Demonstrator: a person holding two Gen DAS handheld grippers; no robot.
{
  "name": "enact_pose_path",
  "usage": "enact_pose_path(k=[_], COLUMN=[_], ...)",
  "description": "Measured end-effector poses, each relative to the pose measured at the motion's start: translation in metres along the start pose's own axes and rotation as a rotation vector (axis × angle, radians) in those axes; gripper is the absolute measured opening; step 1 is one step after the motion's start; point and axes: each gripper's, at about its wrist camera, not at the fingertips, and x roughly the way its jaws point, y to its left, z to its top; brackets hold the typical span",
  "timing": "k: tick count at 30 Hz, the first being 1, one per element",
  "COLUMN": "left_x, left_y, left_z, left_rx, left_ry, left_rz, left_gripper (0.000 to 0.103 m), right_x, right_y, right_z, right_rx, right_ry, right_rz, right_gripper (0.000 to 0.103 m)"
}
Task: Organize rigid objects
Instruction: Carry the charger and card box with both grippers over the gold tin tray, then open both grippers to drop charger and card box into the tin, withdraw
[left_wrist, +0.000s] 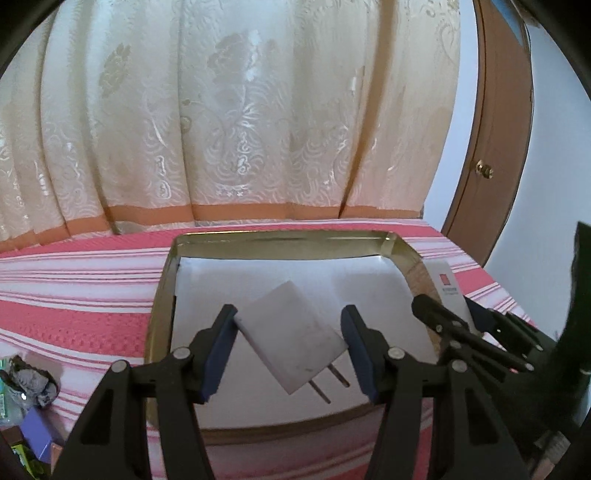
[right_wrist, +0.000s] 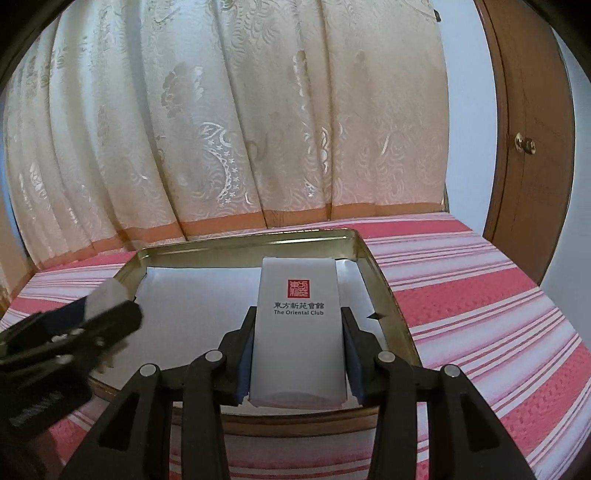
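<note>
Cream patterned curtain (left_wrist: 229, 122) spans background; brown door (left_wrist: 491, 147) at right. Pink-striped cloth (left_wrist: 74, 295) covers surface. Gold tray (right_wrist: 384, 291), apparently paper-lined, sits centred. Over tray: right gripper (right_wrist: 297, 354) clamps white packet (right_wrist: 297, 332); left gripper (left_wrist: 290, 354) clamps white plug adapter (left_wrist: 291, 339).

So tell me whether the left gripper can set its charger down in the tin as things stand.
Probably yes: the left gripper holds the white charger right over the tin's bare white lining, and the right gripper with its white box sits off to the side.

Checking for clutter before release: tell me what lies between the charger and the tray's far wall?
Nothing: only bare white liner between the charger and the tray's far wall, shown in the left wrist view.
</note>
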Motion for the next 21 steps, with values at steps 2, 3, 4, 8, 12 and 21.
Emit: enact_pose_path(k=[2, 3, 4, 8, 12, 21], left_x=[0.005, 0.006, 0.008, 0.015, 0.018, -0.005], left_y=[-0.003, -0.003, -0.003, -0.004, 0.001, 0.003], left_z=[-0.001, -0.002, -0.002, -0.007, -0.007, -0.010], left_rx=[0.025, 0.032, 0.037, 0.077, 0.056, 0.040], left_ry=[-0.003, -0.001, 0.001, 0.009, 0.023, -0.079], left_rz=[0.026, 0.033, 0.039, 0.093, 0.104, 0.185], left_gripper=[0.058, 0.058, 0.058, 0.058, 0.058, 0.103], right_x=[0.006, 0.007, 0.008, 0.009, 0.010, -0.013], right_y=[-0.001, 0.000, 0.000, 0.001, -0.001, -0.006], right_z=[0.000, 0.000, 0.000, 0.000, 0.000, -0.001], right_rx=[0.007, 0.008, 0.008, 0.009, 0.015, 0.062], right_ry=[0.033, 0.041, 0.048, 0.054, 0.066, -0.058], right_rz=[0.008, 0.008, 0.007, 0.001, 0.007, -0.035], right_gripper=[0.044, 0.044, 0.044, 0.044, 0.044, 0.080])
